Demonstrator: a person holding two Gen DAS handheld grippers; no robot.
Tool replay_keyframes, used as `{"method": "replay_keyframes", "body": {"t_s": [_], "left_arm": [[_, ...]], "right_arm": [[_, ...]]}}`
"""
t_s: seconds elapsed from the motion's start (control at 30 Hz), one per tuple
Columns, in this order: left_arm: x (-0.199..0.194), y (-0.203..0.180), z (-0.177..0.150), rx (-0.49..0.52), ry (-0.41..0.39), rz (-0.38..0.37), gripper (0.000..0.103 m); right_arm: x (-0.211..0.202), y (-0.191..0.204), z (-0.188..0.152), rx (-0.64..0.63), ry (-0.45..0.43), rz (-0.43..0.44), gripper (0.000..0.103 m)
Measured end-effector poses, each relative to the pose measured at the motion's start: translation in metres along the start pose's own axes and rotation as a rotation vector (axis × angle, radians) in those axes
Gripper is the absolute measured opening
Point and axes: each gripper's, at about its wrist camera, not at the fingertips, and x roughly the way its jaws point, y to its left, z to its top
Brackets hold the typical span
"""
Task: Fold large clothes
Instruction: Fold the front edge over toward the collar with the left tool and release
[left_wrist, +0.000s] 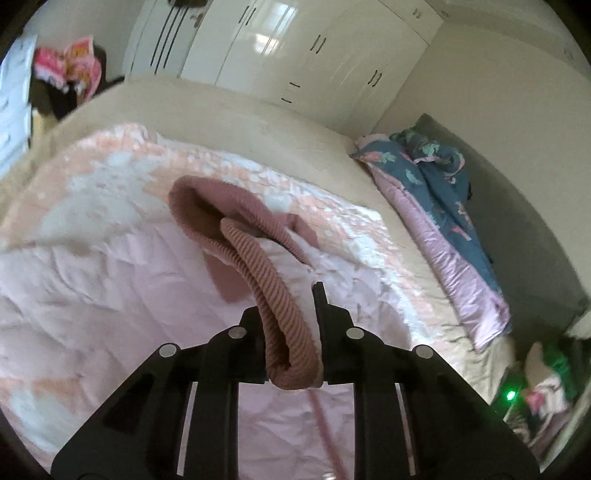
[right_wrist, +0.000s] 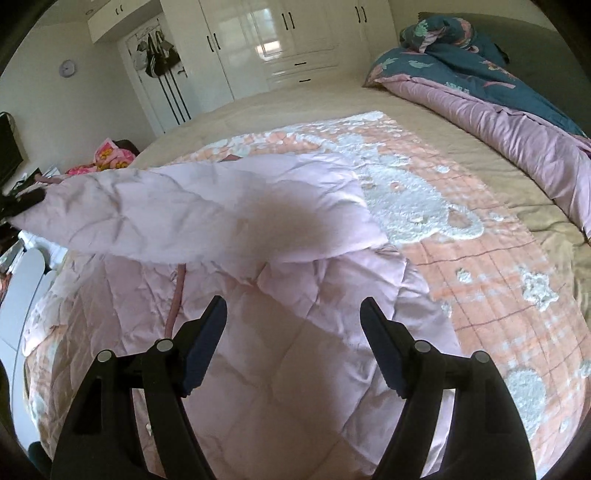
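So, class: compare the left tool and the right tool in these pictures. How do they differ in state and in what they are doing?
The left tool is shut on the ribbed cuff of the pink jacket; the right tool is open and holds nothing. The left tool has the sleeve lifted off the bed; the right tool hovers over the jacket's body. Both are black two-finger tools pointing down toward the bed.

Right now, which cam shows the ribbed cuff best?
Left wrist. The ribbed cuff fills the centre, pinched in the left gripper. The right wrist view shows only a blurred sliver of the cuff at its left edge, past the lifted pink sleeve.
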Motion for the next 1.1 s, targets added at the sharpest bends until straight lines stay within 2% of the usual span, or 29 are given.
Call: {"method": "replay_keyframes", "body": {"t_s": [0.2, 0.3, 0.43, 0.6, 0.7, 0.83, 0.9, 0.97, 1.1], "left_arm": [[0.043, 0.046, -0.035, -0.019, 0.104, 0.114, 0.011], [0.06, 0.064, -0.054, -0.039, 0.151, 0.145, 0.012], [0.07, 0.079, -0.069, -0.039, 0.176, 0.191, 0.014], [0.076, 0.086, -0.076, -0.046, 0.199, 0.209, 0.017], [0.078, 0.089, -0.081, -0.057, 0.21, 0.218, 0.023], [0.077, 0.09, -0.082, -0.067, 0.222, 0.213, 0.027], [0.069, 0.087, -0.08, -0.056, 0.207, 0.215, 0.033], [0.061, 0.087, -0.078, -0.058, 0.196, 0.222, 0.045], [0.039, 0.088, -0.074, -0.074, 0.156, 0.222, 0.067]], "right_arm": [[0.024, 0.017, 0.032, -0.046, 0.002, -0.034, 0.074], [0.039, 0.03, 0.044, -0.093, 0.022, -0.026, 0.074], [0.064, 0.042, 0.053, -0.15, 0.063, -0.028, 0.074], [0.093, 0.037, 0.054, -0.16, 0.134, -0.052, 0.075], [0.117, 0.021, 0.047, -0.116, 0.196, -0.06, 0.075], [0.117, 0.019, 0.044, -0.087, 0.195, -0.061, 0.075], [0.103, 0.025, 0.044, -0.078, 0.17, -0.029, 0.075], [0.088, 0.032, 0.043, -0.084, 0.142, -0.012, 0.078], [0.061, 0.049, 0.04, -0.099, 0.089, 0.022, 0.09]]}}
